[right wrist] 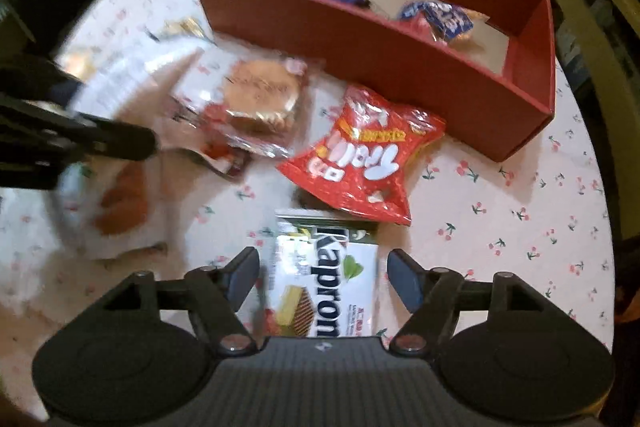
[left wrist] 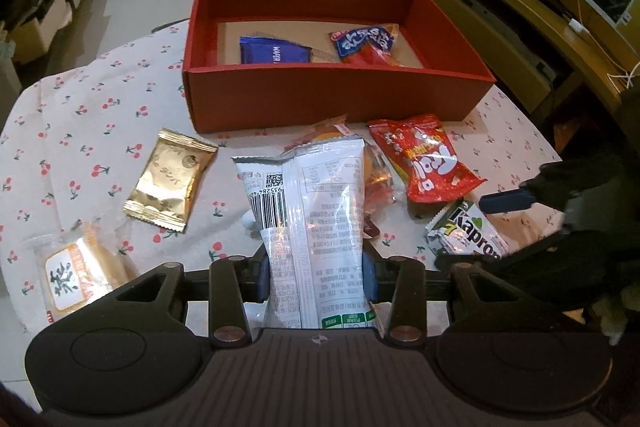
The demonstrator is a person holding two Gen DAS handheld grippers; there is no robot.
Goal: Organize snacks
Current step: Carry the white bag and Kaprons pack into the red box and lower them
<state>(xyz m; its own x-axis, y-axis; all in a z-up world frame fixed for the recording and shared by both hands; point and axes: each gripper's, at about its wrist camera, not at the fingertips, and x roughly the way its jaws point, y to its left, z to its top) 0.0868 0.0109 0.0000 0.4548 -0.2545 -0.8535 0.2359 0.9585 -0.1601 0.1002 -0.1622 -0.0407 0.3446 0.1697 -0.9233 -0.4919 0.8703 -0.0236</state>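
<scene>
My left gripper is shut on a long white snack packet, held above the table in front of the red box. The box holds a blue wafer pack and a red-blue bag. My right gripper is open, its fingers either side of a white Kaprom wafer pack lying on the table; that pack also shows in the left wrist view. A red snack bag lies between that pack and the box. The left gripper shows blurred at the left of the right wrist view.
A gold sachet and a clear pack with a white label lie on the cherry-print tablecloth at left. A clear-wrapped cake lies near the box. Shelves and cabinets surround the round table.
</scene>
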